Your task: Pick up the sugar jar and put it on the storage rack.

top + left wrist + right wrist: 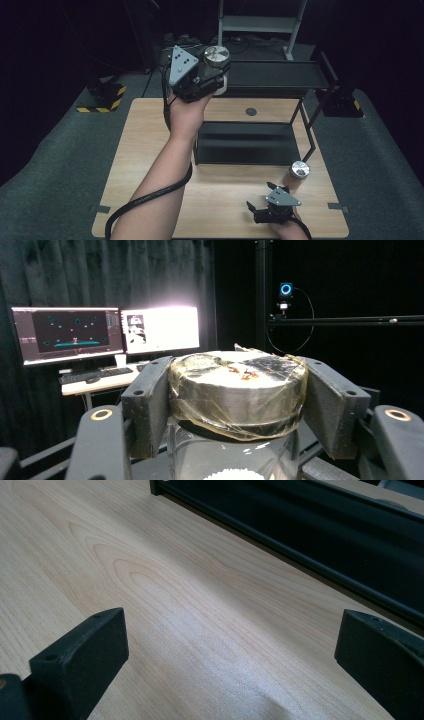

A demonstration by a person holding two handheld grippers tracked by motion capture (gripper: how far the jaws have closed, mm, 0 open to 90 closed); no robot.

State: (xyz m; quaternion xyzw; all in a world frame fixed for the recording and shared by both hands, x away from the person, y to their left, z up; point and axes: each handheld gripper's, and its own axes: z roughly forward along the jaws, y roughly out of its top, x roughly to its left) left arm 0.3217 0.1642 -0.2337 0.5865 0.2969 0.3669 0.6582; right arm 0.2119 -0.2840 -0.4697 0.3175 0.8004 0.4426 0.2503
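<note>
My left gripper [216, 75] is raised high beside the left end of the black shelf's top tier [280, 75]. It is shut on a clear jar with a silver lid [217, 55]. In the left gripper view both jaws press on the sides of the tape-wrapped lid [239, 390], with white grains showing in the glass below. A second silver-lidded jar [298, 172] stands on the wooden table [150, 145] by the shelf's front right leg. My right gripper [254, 209] rests low near the table's front edge, left of that jar. It is open, with bare wood [210, 630] between its jaws.
The black two-tier shelf's lower tier [245, 142] sits mid-table; its frame [300, 535] crosses the top of the right gripper view. A round grommet [251, 111] lies behind it. Two lit monitors [110, 332] and a desk stand far off in the left gripper view.
</note>
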